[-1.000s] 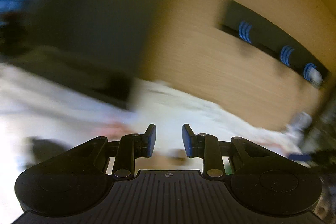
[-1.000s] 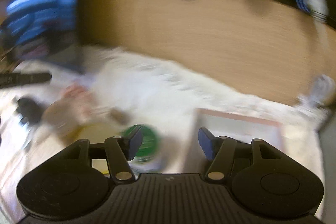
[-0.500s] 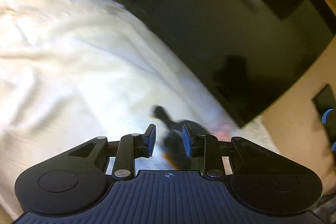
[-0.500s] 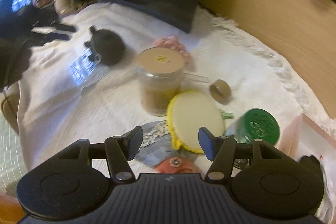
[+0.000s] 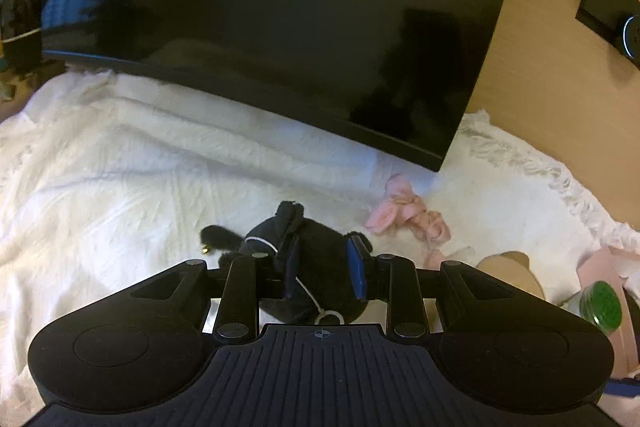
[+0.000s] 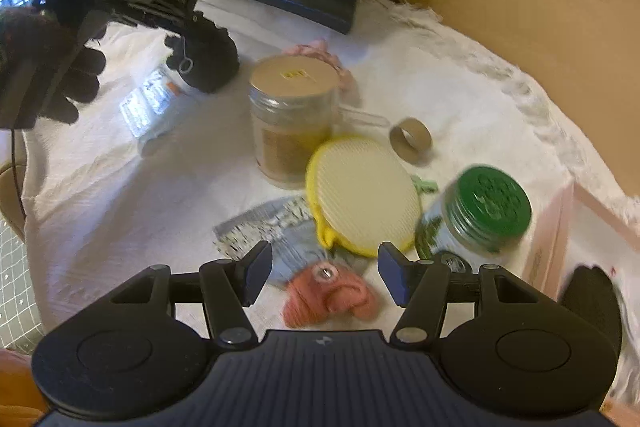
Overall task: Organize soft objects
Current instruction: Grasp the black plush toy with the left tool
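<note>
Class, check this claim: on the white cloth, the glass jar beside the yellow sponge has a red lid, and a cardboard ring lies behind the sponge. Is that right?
Not quite. The glass jar beside the yellow sponge has a green lid, not red, as the right wrist view shows. The rest holds: the cardboard ring lies behind the sponge on the white cloth.

Left tongs (image 5: 324, 269): black body showing ribbed deck, silver screws, blue pads. Right tongs (image 6: 325, 277): matching build. Hand (image 6: 48, 75) wearing dark knit glove.

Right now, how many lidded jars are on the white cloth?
2: the tan-lidded jar stands mid-cloth behind the yellow pad; the green-lidded jar sits right of it, beside the pink box. Others may be hidden.
</note>
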The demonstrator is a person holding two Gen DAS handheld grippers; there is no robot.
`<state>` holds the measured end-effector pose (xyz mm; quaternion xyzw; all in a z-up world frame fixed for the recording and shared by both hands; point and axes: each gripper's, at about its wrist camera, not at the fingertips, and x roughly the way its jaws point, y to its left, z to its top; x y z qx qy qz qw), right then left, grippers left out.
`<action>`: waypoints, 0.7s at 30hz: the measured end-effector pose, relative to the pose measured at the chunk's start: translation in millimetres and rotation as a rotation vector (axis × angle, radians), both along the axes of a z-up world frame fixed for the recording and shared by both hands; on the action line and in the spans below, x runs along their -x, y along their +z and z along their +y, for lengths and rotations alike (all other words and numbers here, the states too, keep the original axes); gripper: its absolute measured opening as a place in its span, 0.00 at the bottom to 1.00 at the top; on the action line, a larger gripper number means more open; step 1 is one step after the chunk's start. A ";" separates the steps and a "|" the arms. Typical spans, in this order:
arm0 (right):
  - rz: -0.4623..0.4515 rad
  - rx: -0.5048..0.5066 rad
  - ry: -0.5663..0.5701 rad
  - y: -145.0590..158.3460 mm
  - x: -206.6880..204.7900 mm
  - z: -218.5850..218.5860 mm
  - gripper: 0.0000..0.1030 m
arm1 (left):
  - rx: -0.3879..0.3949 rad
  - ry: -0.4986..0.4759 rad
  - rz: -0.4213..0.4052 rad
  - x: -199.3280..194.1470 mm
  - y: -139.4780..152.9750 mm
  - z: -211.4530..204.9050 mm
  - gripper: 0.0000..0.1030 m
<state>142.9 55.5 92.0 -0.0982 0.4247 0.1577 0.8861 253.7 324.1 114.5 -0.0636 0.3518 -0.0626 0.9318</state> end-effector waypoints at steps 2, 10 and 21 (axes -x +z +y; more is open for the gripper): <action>0.006 0.003 -0.017 -2.7 3.2 -3.9 0.57 | -0.032 0.012 0.002 -7.6 1.7 -2.9 0.29; 0.015 0.027 -0.043 -9.6 18.7 -10.8 0.57 | -0.005 0.088 0.014 -15.1 3.3 -2.7 0.24; 0.006 -0.001 -0.087 -14.0 20.5 -10.7 0.57 | 0.161 -0.058 -0.140 17.2 4.6 8.4 0.27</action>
